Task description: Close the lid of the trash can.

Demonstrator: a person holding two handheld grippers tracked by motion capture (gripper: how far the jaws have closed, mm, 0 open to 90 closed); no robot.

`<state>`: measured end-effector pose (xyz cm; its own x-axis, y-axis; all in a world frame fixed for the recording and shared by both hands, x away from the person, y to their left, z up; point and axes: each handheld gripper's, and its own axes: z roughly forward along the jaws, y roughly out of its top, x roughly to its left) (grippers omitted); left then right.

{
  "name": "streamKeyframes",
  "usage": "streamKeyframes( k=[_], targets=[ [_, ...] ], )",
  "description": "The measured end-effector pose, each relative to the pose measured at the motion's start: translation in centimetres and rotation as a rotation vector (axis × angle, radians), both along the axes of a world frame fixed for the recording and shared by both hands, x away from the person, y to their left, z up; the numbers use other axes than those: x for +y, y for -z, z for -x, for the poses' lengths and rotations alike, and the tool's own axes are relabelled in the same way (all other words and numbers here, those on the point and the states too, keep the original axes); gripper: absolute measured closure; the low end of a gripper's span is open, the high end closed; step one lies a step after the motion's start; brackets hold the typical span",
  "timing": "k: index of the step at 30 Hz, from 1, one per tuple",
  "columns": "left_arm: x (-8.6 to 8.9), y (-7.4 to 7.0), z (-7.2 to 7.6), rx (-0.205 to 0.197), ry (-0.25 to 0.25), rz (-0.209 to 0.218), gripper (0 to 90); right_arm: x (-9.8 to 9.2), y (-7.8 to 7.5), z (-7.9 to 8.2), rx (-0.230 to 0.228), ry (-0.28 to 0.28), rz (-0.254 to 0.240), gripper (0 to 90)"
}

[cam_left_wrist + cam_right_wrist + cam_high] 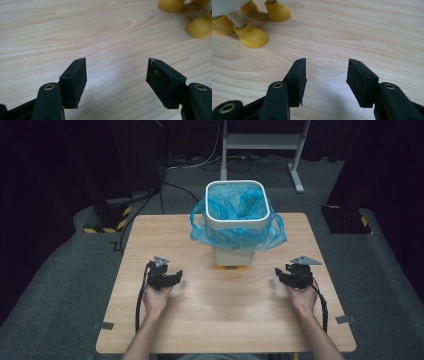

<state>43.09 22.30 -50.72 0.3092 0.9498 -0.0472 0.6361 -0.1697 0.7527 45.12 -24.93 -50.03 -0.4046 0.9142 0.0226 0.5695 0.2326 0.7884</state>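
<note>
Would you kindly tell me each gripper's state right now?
Left gripper: open, holding nothing.
Right gripper: open, holding nothing.

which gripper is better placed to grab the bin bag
Neither clearly: the left gripper and right gripper sit open on either side of the bin, about equally far. The blue bag drapes lower on the right, so slightly right.
</note>
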Motion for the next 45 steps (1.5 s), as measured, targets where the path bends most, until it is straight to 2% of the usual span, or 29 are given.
streamKeyframes(
  k=[11,25,40,45],
  targets=[
    [-0.3,0.7,-0.4,-0.003,-0.012,-0.021,32.8,0.1,0.8,-0.4,0.011,0.011,0.020,49.3],
    [-0.4,1.5,-0.9,0.006,-0.020,-0.043,32.9,0.3,1.4,-0.8,0.022,0.024,0.011,48.8],
    [-0.6,1.9,-1.1,-0.002,-0.022,-0.045,32.9,0.4,2.2,-1.2,0.043,0.031,0.026,48.2],
    [-0.6,1.9,-1.2,-0.006,-0.022,-0.044,32.3,0.5,2.3,-1.2,0.035,0.026,0.044,47.2]
  ],
)
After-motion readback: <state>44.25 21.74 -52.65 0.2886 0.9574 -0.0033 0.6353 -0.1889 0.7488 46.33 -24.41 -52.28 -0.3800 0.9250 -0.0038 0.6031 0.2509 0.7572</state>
